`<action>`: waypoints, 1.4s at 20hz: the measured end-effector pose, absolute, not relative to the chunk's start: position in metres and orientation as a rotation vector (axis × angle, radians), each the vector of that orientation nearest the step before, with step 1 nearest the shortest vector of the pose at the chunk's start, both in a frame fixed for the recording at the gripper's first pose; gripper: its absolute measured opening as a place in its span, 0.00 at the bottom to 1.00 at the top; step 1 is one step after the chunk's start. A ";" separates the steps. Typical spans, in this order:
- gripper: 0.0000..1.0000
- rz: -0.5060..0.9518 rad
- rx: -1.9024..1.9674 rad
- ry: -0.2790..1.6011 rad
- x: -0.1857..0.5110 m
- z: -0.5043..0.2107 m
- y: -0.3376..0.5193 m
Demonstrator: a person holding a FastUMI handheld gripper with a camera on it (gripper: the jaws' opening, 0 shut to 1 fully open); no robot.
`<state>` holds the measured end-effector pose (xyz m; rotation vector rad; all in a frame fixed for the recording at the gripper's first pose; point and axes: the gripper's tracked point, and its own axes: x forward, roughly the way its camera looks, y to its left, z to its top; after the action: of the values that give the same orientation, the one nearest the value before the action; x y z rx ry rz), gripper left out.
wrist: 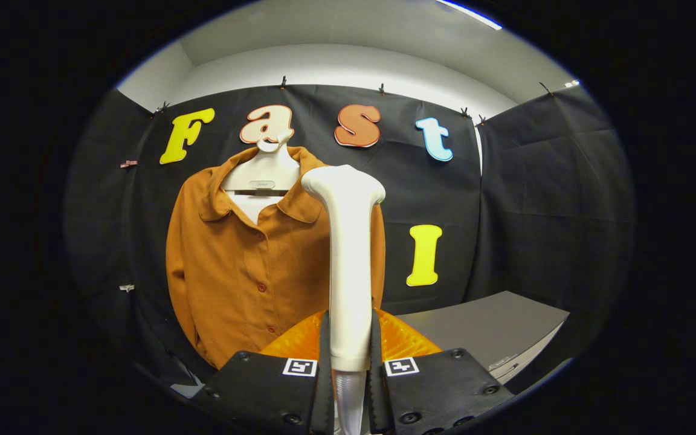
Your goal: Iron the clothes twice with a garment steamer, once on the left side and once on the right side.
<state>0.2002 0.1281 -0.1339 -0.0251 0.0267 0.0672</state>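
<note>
From the gripper view, my gripper [349, 362] is clamped on the steamer [348, 266]: both fingers press the lower part of its white handle, one on each side, so it stands upright between them with its wide head at the top, turned away from me toward the cloth wall. Holding it low on the handle leaves the head free to meet the fabric, and keeping it upright lets the head's face lie flat against a hanging garment, I judge.

Beyond the fingers hangs the shirt [233, 266], rust-orange, buttoned down the front, on a white hanger [263, 175] fixed to the wall. It hangs open and flat, which suits steaming in long strokes. From here the steamer stands before the shirt's right-hand edge, and its head sits about level with the shoulder; whether it touches the fabric I cannot tell.

Just behind my fingers shows something orange and ribbed [402, 341]; what it is I cannot say. To the right stands a grey table [493, 326].
</note>
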 end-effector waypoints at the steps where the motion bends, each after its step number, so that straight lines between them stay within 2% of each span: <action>1: 0.26 0.069 -0.033 0.029 0.204 -0.138 0.131; 15: 0.26 0.083 -0.096 0.132 0.241 -0.201 0.149; 28: 0.26 0.104 -0.065 0.295 0.231 -0.273 0.146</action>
<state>0.2308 0.1464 -0.2731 -0.0649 0.2948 0.1037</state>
